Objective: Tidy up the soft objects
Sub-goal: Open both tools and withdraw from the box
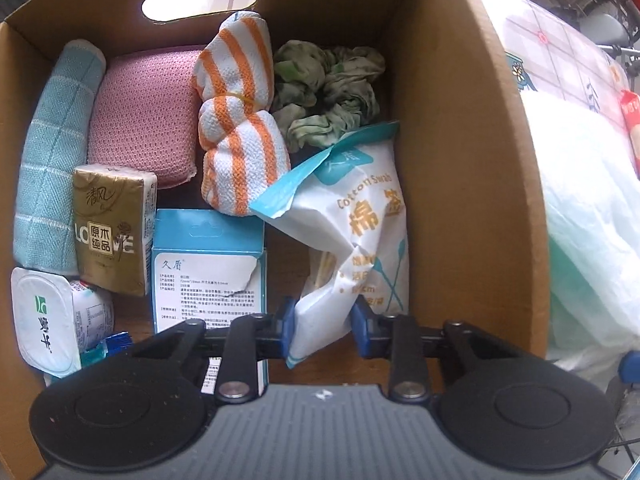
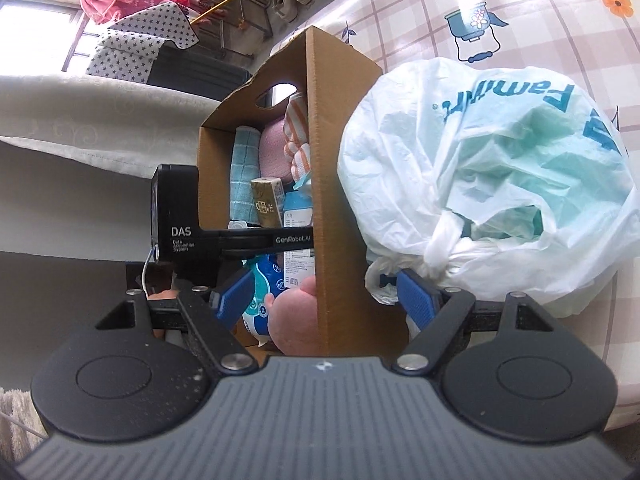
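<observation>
Cotton swab bag going into the box

The left hand-held gripper (image 1: 323,330) pinches the cotton swab bag (image 1: 352,240) at the cardboard box (image 1: 460,160) right wall; better lower it flat before letting go. The right hand-held gripper (image 2: 324,300) hangs spread beside the plastic bag (image 2: 500,168).

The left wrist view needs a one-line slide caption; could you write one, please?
Left gripper holds a cotton swab packet inside a cardboard box of soft goods.

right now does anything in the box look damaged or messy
Yes. The cotton swab bag held in the left gripper is torn open at the top, its teal flap hanging loose. The blue box beside it has a ripped label, and the green cloth lies crumpled in the cardboard box.
</observation>
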A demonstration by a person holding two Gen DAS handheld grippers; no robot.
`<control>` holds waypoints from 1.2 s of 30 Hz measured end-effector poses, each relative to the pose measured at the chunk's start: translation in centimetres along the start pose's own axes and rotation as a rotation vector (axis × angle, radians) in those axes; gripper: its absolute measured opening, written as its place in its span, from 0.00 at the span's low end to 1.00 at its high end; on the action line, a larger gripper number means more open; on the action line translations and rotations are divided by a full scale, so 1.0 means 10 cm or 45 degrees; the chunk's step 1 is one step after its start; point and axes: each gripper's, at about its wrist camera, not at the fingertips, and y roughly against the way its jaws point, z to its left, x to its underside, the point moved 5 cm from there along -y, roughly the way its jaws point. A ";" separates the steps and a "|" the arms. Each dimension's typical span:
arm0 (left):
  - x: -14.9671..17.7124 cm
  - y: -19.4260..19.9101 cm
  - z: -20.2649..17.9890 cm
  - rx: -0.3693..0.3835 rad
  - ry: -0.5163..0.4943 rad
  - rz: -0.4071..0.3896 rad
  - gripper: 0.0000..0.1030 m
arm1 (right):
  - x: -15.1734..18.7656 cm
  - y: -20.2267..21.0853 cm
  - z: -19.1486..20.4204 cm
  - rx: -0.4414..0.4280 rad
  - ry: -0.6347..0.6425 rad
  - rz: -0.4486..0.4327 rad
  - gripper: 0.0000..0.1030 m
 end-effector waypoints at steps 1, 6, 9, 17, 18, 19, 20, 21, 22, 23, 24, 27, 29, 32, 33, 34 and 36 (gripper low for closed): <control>0.01 0.01 -0.01 0.010 -0.002 0.000 0.24 | 0.01 0.00 -0.02 -0.003 -0.004 0.006 0.76; 0.10 0.03 -0.06 0.003 -0.098 0.067 0.22 | 0.01 -0.01 -0.03 -0.013 -0.006 0.030 0.76; 0.19 0.01 -0.08 -0.007 -0.148 0.111 0.22 | -0.02 -0.04 -0.02 -0.020 -0.004 0.034 0.76; 0.27 0.23 0.03 0.048 -0.070 0.040 0.41 | -0.06 -0.10 0.02 -0.022 0.005 0.056 0.77; 0.26 0.29 0.06 0.065 -0.038 0.013 0.43 | -0.06 -0.10 0.03 -0.025 0.006 0.060 0.77; 0.25 0.34 0.11 0.078 0.001 -0.014 0.44 | -0.05 -0.11 0.04 -0.029 0.006 0.064 0.77; 0.24 0.40 0.16 0.093 0.051 -0.039 0.44 | -0.05 -0.12 0.06 -0.032 0.005 0.067 0.77; 0.24 0.43 0.23 0.101 0.095 -0.057 0.44 | -0.04 -0.13 0.07 -0.036 0.006 0.071 0.77; 0.23 0.44 0.28 0.098 0.130 -0.069 0.44 | -0.04 -0.14 0.08 -0.040 0.007 0.075 0.77; 0.21 0.44 0.36 0.079 0.162 -0.074 0.44 | -0.03 -0.16 0.10 -0.042 0.008 0.076 0.77; 0.19 0.43 0.38 0.051 0.183 -0.071 0.44 | -0.03 -0.17 0.12 -0.044 0.010 0.077 0.77; 0.15 0.47 0.42 0.022 0.209 -0.091 0.49 | -0.01 -0.22 0.18 -0.041 0.017 0.084 0.77; 0.14 0.58 0.39 0.015 0.211 -0.131 0.60 | 0.01 -0.23 0.23 -0.036 0.033 0.085 0.78; 0.16 0.75 0.34 -0.021 0.194 -0.208 0.74 | 0.06 -0.21 0.29 -0.013 0.064 0.082 0.83; 0.17 0.81 0.32 -0.030 0.189 -0.229 0.78 | 0.07 -0.21 0.30 0.000 0.069 0.078 0.85; 0.18 0.87 0.31 -0.040 0.189 -0.249 0.80 | 0.09 -0.20 0.32 0.012 0.074 0.073 0.86; 0.23 1.00 0.27 -0.062 0.190 -0.293 0.85 | 0.10 -0.16 0.35 0.030 0.092 0.055 0.91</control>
